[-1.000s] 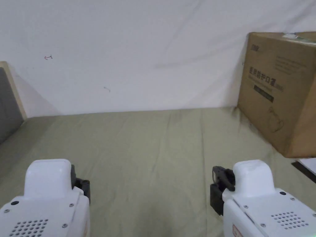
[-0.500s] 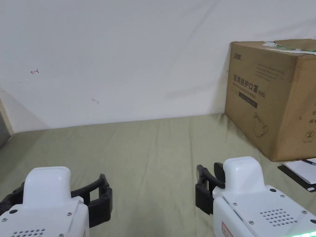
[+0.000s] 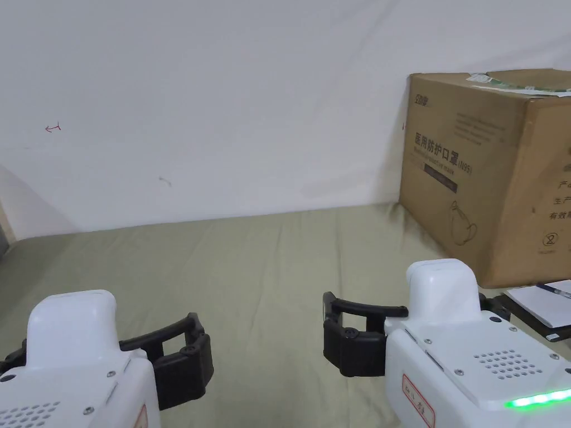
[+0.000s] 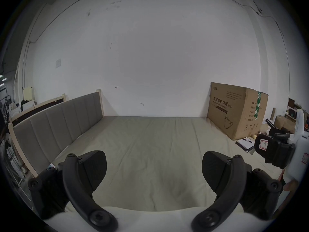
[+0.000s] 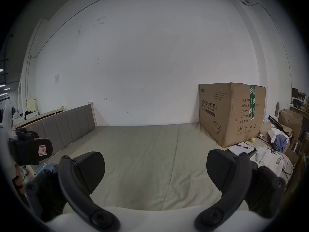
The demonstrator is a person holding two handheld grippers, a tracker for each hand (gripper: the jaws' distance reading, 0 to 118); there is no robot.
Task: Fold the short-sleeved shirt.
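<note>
A bed (image 3: 267, 262) with a pale green sheet ran to a white wall (image 3: 223, 100) at the far side. A large cardboard box (image 3: 490, 173) stood on the far right of the bed, touching the wall. Near its right foot lay a notepad (image 3: 541, 304) with a pen (image 5: 243, 146) on it. A grey padded headboard (image 4: 56, 123) closed off the left side. Clutter of bags and paper (image 5: 275, 140) lay off the bed to the right.

The left hand-held gripper (image 4: 153, 170) hung low over the near left of the sheet, jaws spread wide and holding nothing. The right hand-held gripper (image 5: 155, 170) hung over the near right, jaws equally wide and empty. The two were well apart, with bare sheet between them.

The shirt could not be seen anywhere on the sheet.

A second earlier both sets of jaws were drawn close together; by half a second ago the left had spread, and now the right had too.
</note>
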